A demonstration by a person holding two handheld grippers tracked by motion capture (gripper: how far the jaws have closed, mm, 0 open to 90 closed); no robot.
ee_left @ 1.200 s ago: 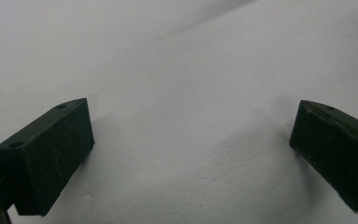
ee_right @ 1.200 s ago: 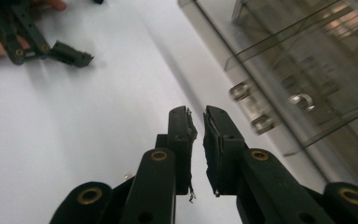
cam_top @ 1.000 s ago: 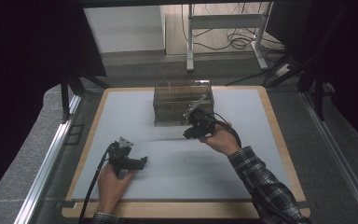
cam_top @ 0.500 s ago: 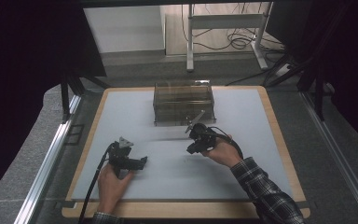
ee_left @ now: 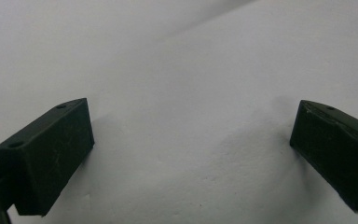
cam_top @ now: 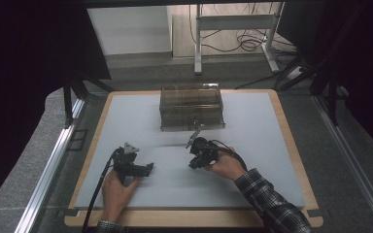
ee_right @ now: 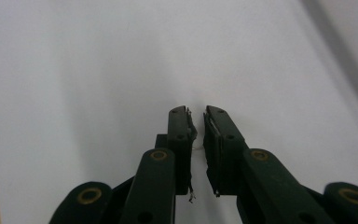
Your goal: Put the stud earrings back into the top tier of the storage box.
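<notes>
My left gripper rests low on the white mat at the near left, held by a hand. In the left gripper view its fingers stand wide apart, open, with bare mat between them. My right gripper hovers near the middle of the mat, a little in front of a clear plastic box. In the right gripper view its jaws are drawn together to a thin slit, shut, and my right gripper holds nothing over the mat.
The mat lies on a wooden board with a raised rim. A metal rail runs along the left side of the table. A desk frame with cables stands on the floor beyond.
My right gripper has drawn back from the front of the clear box toward the near side of the mat. The left gripper has stayed where it was.
</notes>
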